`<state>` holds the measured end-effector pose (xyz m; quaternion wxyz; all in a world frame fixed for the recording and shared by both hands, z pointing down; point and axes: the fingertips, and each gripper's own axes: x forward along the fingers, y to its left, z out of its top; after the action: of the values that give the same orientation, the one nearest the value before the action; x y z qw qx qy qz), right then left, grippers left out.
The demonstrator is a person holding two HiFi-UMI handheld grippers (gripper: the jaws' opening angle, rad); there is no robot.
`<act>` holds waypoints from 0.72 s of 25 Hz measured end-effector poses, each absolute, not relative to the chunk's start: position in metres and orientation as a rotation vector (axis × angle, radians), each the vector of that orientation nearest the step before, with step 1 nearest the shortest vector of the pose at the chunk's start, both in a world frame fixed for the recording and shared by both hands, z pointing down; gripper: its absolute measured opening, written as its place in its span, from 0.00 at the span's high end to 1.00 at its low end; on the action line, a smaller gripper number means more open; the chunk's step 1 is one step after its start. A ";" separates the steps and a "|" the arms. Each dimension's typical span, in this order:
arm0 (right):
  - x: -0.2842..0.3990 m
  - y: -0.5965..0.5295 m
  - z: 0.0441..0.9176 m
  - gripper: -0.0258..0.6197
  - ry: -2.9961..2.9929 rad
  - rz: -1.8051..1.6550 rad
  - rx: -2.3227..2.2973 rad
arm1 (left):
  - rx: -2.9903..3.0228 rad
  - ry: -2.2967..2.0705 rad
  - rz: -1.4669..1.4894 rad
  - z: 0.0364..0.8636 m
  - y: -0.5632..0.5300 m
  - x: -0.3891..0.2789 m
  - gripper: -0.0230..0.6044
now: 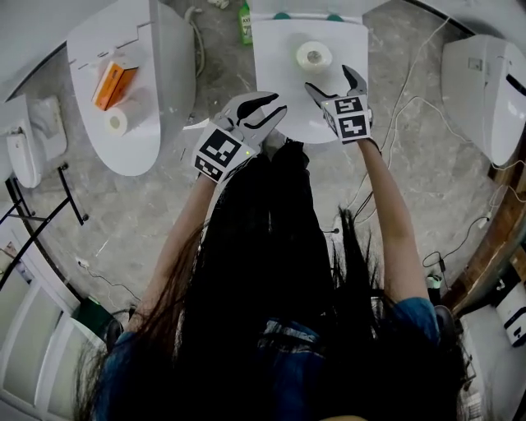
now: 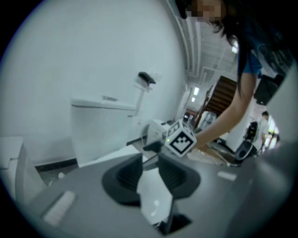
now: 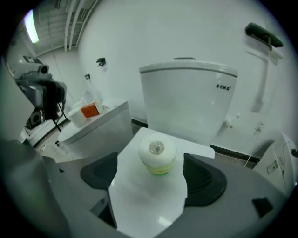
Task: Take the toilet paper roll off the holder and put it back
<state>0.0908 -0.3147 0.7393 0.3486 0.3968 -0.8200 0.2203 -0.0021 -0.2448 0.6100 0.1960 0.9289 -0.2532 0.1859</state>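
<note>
The white toilet paper roll [image 1: 314,56] stands upright on the closed white toilet lid [image 1: 283,49], a shiny cap in its core and a green base under it. In the right gripper view the roll [image 3: 157,154] sits just ahead of my open right gripper [image 3: 151,180], between the lines of its two dark pads [image 3: 203,179] and untouched. Seen from the head view, the right gripper [image 1: 330,77] hangs just below the roll. My left gripper [image 1: 275,108] is open and holds nothing, over the lid's near left edge. The left gripper [image 2: 153,173] looks sideways at the right gripper's marker cube [image 2: 181,139].
The toilet tank [image 3: 186,97] rises right behind the roll. A second toilet [image 1: 136,82] at left carries an orange box [image 1: 111,82] and another roll [image 1: 117,122]. A green bottle [image 1: 245,23] stands on the floor, a third toilet [image 1: 485,90] at right, and cables [image 1: 411,107] cross the floor.
</note>
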 end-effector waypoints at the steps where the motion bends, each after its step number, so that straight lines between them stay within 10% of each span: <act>1: 0.088 -0.311 0.724 0.27 -2.155 0.592 1.048 | 2.610 -0.698 0.523 0.604 -0.241 -0.001 0.80; 18: 0.045 -0.201 0.486 0.28 -2.368 0.926 1.417 | 2.722 -0.649 0.439 0.459 -0.177 -0.029 0.80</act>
<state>0.0453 -0.2010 0.4860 0.1150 0.4835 -0.8081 0.3161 -0.0289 -0.1775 0.4594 0.1539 0.9495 -0.2265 0.1533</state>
